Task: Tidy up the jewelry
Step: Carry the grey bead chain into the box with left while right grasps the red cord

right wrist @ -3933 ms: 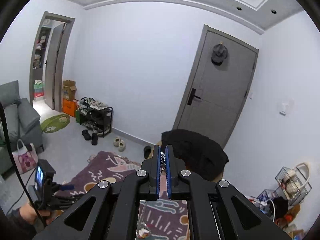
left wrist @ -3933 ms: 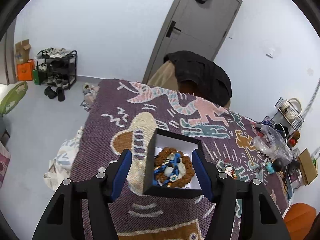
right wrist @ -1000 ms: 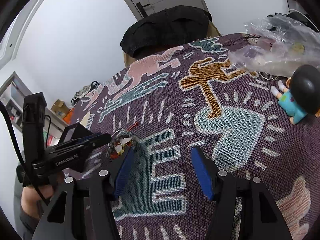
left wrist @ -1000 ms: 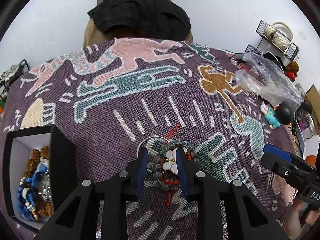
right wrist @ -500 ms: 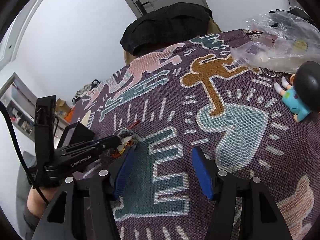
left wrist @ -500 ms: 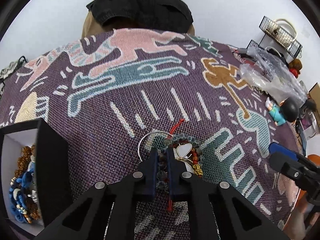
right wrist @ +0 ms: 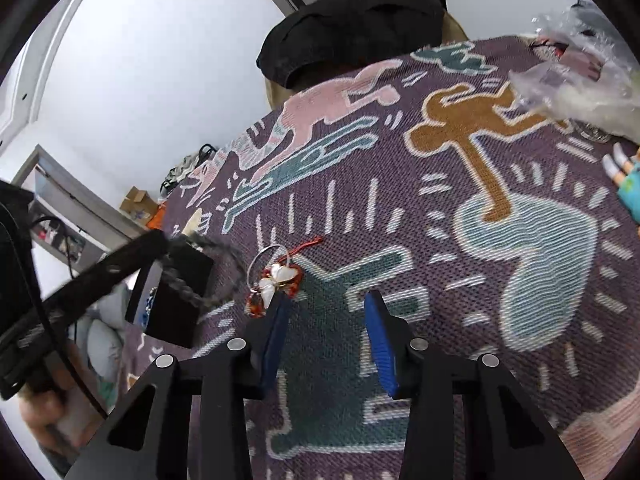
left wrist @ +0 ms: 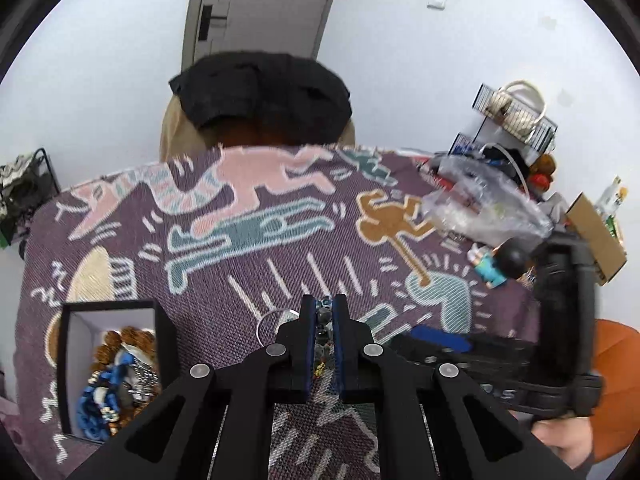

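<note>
On the purple patterned cloth (left wrist: 248, 280) that covers the table, the left gripper (left wrist: 324, 312) has its fingers clenched on a dark beaded bracelet (left wrist: 323, 322); in the right wrist view this bracelet (right wrist: 208, 276) hangs blurred in the air from that gripper, above the cloth. A white butterfly piece with red beads (right wrist: 276, 282) and a thin wire ring (right wrist: 266, 258) lie on the cloth just beside the left finger of the right gripper (right wrist: 326, 334). Its jaws are closing, and only bare cloth is between them. The black jewelry box (left wrist: 66, 360) stands open near the left edge of the cloth, with beads inside. No writing can be read; a pale mark on the right gripper's body is too blurred. The middle of the cloth is free, while a plastic bag (left wrist: 484, 204) and a small figurine (left wrist: 496, 266) crowd the right edge.
</note>
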`<state>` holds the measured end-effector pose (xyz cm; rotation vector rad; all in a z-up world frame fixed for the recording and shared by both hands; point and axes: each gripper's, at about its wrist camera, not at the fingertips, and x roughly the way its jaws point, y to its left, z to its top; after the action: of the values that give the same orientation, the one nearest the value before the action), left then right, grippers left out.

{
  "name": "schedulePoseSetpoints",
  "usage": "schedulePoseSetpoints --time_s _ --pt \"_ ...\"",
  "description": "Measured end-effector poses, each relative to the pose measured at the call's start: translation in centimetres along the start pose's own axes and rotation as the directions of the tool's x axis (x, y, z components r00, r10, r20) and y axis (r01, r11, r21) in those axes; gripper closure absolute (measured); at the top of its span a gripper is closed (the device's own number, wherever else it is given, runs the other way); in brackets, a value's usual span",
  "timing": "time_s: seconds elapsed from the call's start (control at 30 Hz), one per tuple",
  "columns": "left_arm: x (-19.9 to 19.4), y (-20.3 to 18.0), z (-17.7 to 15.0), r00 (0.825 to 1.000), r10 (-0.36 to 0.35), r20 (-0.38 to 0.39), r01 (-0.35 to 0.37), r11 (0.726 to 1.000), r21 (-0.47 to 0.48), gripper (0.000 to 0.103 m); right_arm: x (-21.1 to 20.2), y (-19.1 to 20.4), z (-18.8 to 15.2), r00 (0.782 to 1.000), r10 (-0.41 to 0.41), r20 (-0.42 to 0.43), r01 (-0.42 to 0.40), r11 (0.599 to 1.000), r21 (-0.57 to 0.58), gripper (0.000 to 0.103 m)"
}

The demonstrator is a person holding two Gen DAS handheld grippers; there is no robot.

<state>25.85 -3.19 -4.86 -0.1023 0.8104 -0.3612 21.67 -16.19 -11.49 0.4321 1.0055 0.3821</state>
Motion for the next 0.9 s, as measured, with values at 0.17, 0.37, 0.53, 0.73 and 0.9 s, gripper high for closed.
schedulePoseSetpoints --time_s 0.17,0.37,0.53,0.73,0.9 --pt "-1.8 0.6 0.6 0.999 0.021 0.045 -0.021 1.000 0.000 0.095 1.3 1.2 0.3 0.999 -0.012 -0.029 0.012 1.000 -0.023 0.062" --pt "-3.2 2.5 0.5 0.996 0.050 0.075 -0.048 0.998 -0.031 0.095 3.9 3.3 0.6 0.994 -0.066 -0.083 0.058 0.994 -0.093 0.063" --pt "-3.8 4.1 0.2 0.995 0.062 0.084 -0.057 0.997 -0.059 0.095 6.0 4.0 0.6 0.985 -0.125 -0.115 0.112 0.987 -0.113 0.076" --pt "-4.4 5.0 -0.1 0.993 0.065 0.095 -0.057 0.995 -0.077 0.095 7.1 5.2 1.3 0.972 -0.210 -0.107 0.191 0.969 -0.159 0.081" --pt "-4.9 5.4 -0.2 0.992 0.059 0.108 -0.050 0.995 -0.089 0.095 8.0 6.1 1.5 0.954 -0.282 -0.097 0.254 0.939 -0.233 0.094"
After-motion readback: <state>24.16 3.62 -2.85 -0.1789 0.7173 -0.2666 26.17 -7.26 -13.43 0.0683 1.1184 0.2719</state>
